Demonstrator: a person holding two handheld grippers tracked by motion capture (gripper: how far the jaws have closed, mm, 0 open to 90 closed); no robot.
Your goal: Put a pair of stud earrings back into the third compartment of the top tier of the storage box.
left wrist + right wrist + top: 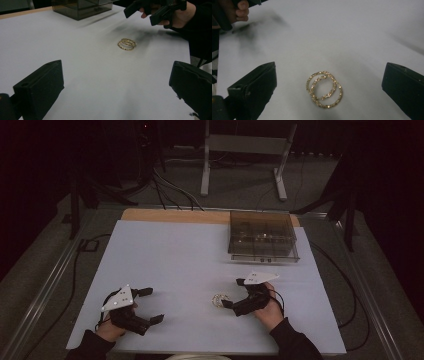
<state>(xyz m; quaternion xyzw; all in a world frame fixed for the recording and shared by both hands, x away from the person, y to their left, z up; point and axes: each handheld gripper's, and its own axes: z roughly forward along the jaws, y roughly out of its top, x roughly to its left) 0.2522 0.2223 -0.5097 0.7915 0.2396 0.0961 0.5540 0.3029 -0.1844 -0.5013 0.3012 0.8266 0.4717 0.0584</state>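
The right gripper (234, 294) is held spread wide just beside two gold rings (324, 89), which lie overlapping on the white sheet (170, 255). For a clean pick, both hoops should be straddled and pinched together. The left gripper (148, 304) is likewise released, empty, well apart. One lidded box (262, 236) is counted

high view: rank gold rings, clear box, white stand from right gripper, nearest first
1. gold rings, just left of the right gripper, on the white sheet.
2. clear box, beyond it at the table's far edge.
3. white stand, on the floor past the table.
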